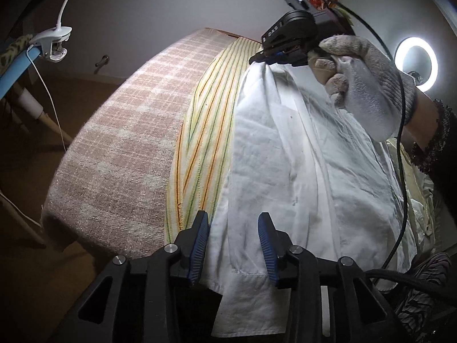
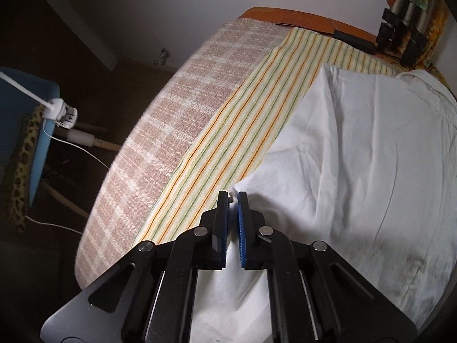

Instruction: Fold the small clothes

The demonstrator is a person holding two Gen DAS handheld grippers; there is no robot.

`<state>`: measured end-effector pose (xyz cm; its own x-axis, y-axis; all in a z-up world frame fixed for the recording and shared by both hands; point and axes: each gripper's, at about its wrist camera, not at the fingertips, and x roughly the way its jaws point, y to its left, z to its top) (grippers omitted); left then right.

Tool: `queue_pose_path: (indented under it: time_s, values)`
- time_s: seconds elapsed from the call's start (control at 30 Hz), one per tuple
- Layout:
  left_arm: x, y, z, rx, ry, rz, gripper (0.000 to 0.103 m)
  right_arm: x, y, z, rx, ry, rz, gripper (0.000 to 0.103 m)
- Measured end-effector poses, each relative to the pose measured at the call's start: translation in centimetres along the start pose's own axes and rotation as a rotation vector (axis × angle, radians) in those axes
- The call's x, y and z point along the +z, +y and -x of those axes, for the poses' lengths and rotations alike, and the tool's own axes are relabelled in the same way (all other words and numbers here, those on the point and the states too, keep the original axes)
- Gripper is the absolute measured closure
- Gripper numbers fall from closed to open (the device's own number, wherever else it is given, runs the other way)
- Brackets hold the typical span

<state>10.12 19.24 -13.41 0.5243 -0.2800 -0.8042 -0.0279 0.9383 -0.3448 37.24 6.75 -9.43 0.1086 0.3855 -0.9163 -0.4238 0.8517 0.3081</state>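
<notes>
White garment (image 2: 357, 148) edge being pinched between closed right gripper (image 2: 233, 197) fingers — left gripper (image 1: 234, 228) being held part-open, cloth between fingers, ungripped.

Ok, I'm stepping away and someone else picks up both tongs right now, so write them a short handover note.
Right tongs: shut, pinching the far left corner of the white shirt.
Left tongs: open, straddling the shirt's near hem, not gripping.
Things: the shirt lies spread out over the striped cloth, which lies on the checked blanket.
Done: one corner gripped; no fold visible yet.
Left: probably close the left tongs on the hem, then fold the shirt.
</notes>
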Motion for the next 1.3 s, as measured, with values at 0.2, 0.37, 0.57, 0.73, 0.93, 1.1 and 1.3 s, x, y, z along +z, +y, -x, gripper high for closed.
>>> queue_pose_path:
  time_s: [0.2,0.37,0.57,0.73,0.93,1.1,1.3]
  values:
    - [-0.3,-0.4,-0.5,0.009,-0.008,-0.022,0.055,-0.1,-3.6,2.6,0.177,-0.052,-0.102,0.097]
    - [-0.4,-1.0,-1.1,0.082,-0.022,-0.081,0.084,-0.4,-4.0,2.7,0.192,-0.063,-0.102,0.097]
    - [-0.4,-1.4,-0.3,0.087,-0.051,-0.097,0.103,-0.5,-3.9,2.5,0.197,-0.075,-0.087,0.097]
    - [-0.6,-1.9,1.8,0.026,-0.098,-0.085,0.103,-0.5,-4.3,3.3,0.227,-0.09,-0.084,0.097]
    - [-0.5,-4.8,3.7,-0.04,-0.156,-0.13,0.103,-1.2,-5.7,5.3,0.272,-0.138,-0.088,0.097]
    - [-1.3,-9.0,3.3,-0.085,-0.133,-0.213,0.103,-2.7,-8.2,7.4,0.314,-0.195,-0.092,0.097]
    - [-2.0,-13.4,1.7,-0.135,-0.076,-0.292,0.103,-4.8,-12.1,9.1,0.325,-0.229,-0.126,0.097]
